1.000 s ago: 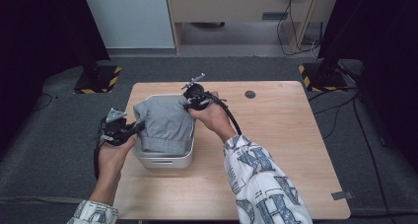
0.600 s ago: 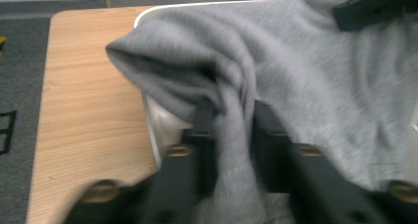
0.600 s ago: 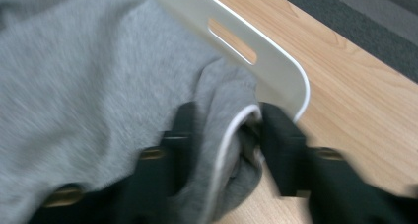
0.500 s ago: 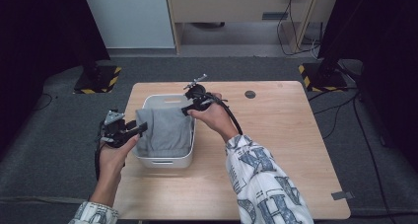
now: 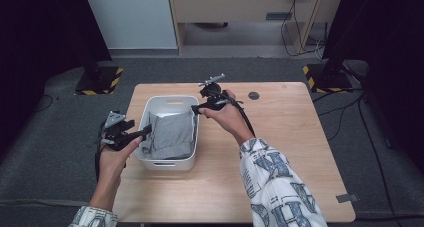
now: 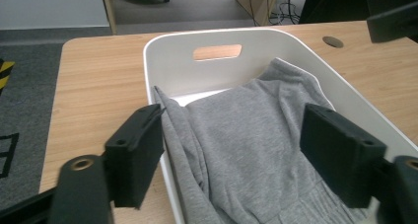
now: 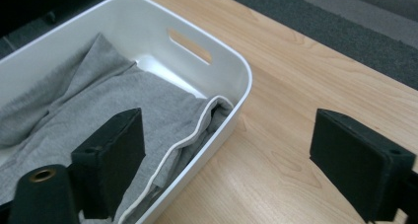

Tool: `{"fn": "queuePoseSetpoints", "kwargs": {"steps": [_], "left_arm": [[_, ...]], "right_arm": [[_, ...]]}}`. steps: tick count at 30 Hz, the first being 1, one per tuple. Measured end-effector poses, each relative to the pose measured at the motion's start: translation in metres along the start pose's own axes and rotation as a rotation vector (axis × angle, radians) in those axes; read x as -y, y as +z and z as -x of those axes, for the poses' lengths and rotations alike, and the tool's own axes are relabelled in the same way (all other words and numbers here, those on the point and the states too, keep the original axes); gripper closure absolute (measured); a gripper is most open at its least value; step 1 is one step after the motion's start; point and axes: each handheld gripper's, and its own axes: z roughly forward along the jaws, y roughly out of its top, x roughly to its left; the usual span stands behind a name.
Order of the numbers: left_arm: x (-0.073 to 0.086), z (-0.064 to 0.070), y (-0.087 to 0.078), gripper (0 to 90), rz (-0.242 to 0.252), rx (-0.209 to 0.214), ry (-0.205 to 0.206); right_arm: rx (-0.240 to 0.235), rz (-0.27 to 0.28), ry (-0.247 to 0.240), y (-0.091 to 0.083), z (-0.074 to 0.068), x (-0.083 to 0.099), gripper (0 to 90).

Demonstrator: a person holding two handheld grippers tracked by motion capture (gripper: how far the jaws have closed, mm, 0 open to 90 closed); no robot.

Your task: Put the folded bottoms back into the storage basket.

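Sitting down inside the white bin [image 5: 170,159] on the tabletop [image 5: 280,152], the grey garment [image 5: 172,134] looks about packed, with left tongs [image 5: 143,132] and right tongs [image 5: 196,110] both spread and empty, so only tucking its edges seems left

Left hand-held gripper [image 6: 231,157] jaws spread over grey garment [image 6: 246,135] inside white bin [image 6: 172,66]

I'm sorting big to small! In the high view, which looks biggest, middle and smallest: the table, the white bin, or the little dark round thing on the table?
1. The table looks biggest.
2. The white bin looks middle-sized.
3. The little dark round thing looks smallest by far.
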Motion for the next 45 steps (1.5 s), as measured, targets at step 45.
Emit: {"fn": "queuePoseSetpoints", "kwargs": {"steps": [45], "left_arm": [[-0.014, 0.070, 0.014, 5.6, -0.038, 0.126, 0.088]], "right_arm": [[-0.006, 0.025, 0.051, -0.049, 0.049, 0.060, 6.5]]}}
